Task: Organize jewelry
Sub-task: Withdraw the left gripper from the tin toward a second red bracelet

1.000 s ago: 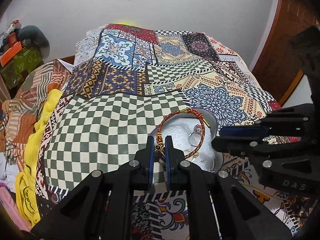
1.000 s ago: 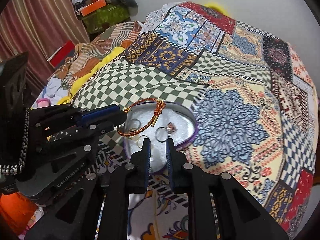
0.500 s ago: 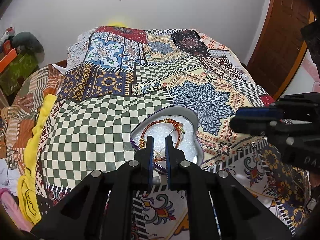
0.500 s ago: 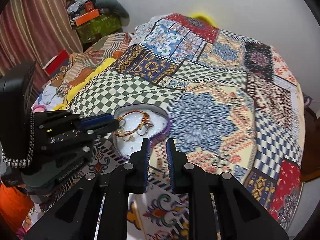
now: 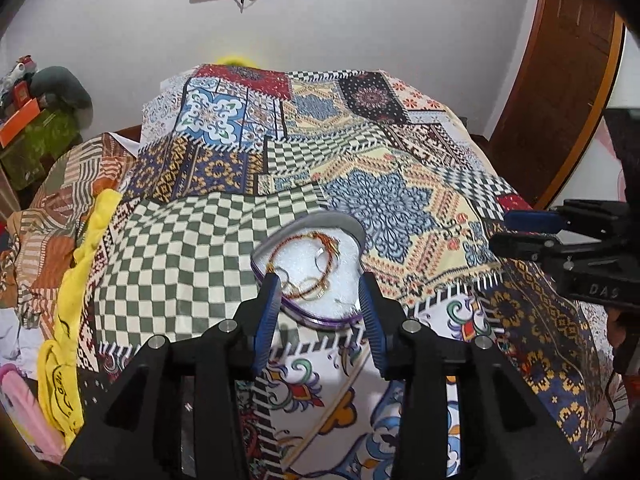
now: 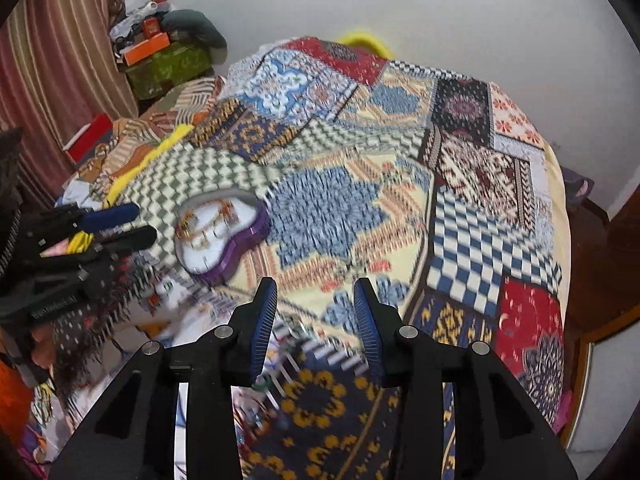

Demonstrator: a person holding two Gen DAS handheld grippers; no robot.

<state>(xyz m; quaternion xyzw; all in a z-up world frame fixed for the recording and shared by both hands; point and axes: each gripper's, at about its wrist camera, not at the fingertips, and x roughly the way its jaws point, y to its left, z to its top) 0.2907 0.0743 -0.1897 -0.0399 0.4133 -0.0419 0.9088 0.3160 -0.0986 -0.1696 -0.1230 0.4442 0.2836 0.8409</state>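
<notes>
A purple heart-shaped jewelry box (image 5: 320, 322) with a white lining lies on the patchwork bedspread. Inside it lie a red-and-gold cord bracelet (image 5: 308, 248) and a few silver rings. My left gripper (image 5: 318, 296) is open and empty, raised just in front of the box. My right gripper (image 6: 315, 298) is open and empty, well to the right of the box (image 6: 240, 246), above the bedspread. The right wrist view is blurred. The left gripper shows at the left in the right wrist view (image 6: 120, 224); the right gripper shows at the right in the left wrist view (image 5: 532, 232).
The patchwork bedspread (image 5: 384, 200) covers the bed up to a white wall. A yellow cloth (image 5: 68, 320) and striped bedding lie along the left edge. Boxes and clutter (image 6: 160, 48) stand at the far left. A wooden door (image 5: 560, 80) stands at the right.
My left gripper let go of the bracelet, which now lies in the box, then drew back and opened wide. My right gripper also opened and swung away to the right.
</notes>
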